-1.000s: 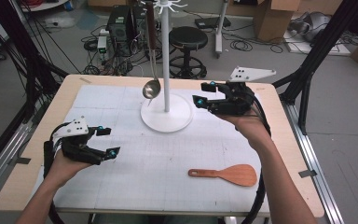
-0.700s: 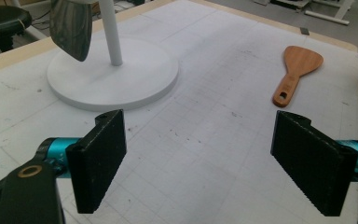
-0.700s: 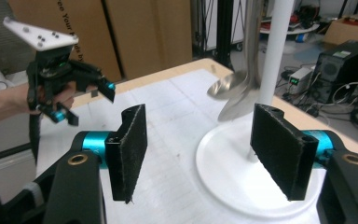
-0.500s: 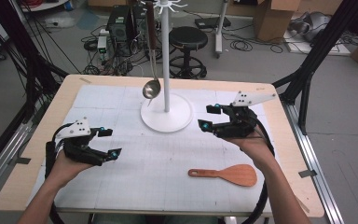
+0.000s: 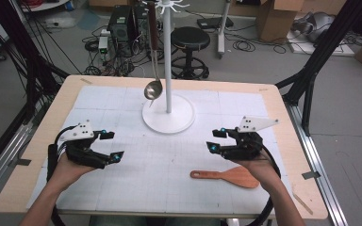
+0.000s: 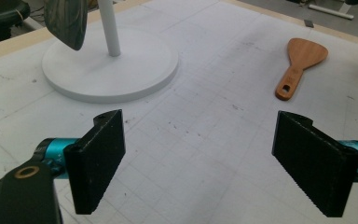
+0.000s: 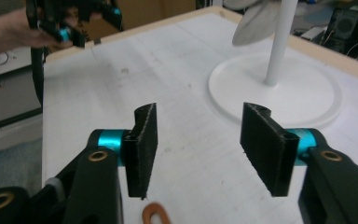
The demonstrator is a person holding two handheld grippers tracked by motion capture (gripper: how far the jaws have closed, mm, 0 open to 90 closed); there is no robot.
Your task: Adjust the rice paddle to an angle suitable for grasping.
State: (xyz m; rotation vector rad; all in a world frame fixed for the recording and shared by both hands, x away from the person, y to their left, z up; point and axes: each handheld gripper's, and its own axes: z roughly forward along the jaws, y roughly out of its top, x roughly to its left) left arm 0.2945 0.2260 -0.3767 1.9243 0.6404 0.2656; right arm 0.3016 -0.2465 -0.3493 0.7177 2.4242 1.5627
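- The wooden spatula [image 5: 228,177] lies flat on the white mat [image 5: 169,179] of the bench [image 5: 283,101], well in front of the white stand [image 5: 168,113], towards the person's right; its handle end with the hole points left.
- The right gripper [image 5: 219,140] hangs just beyond the spatula on the stand's side, not touching it. Its fingers [image 7: 142,147] have just been closing, yet a clear gap remains with nothing between them; the spatula's handle loop shows just below that gap.
- The left gripper [image 5: 111,146] is well to the left of the spatula, its fingers [image 6: 95,163] spread wide and empty over bare mat.
- A metal ladle [image 5: 153,87] hangs from the stand, its bowl just above the round base.
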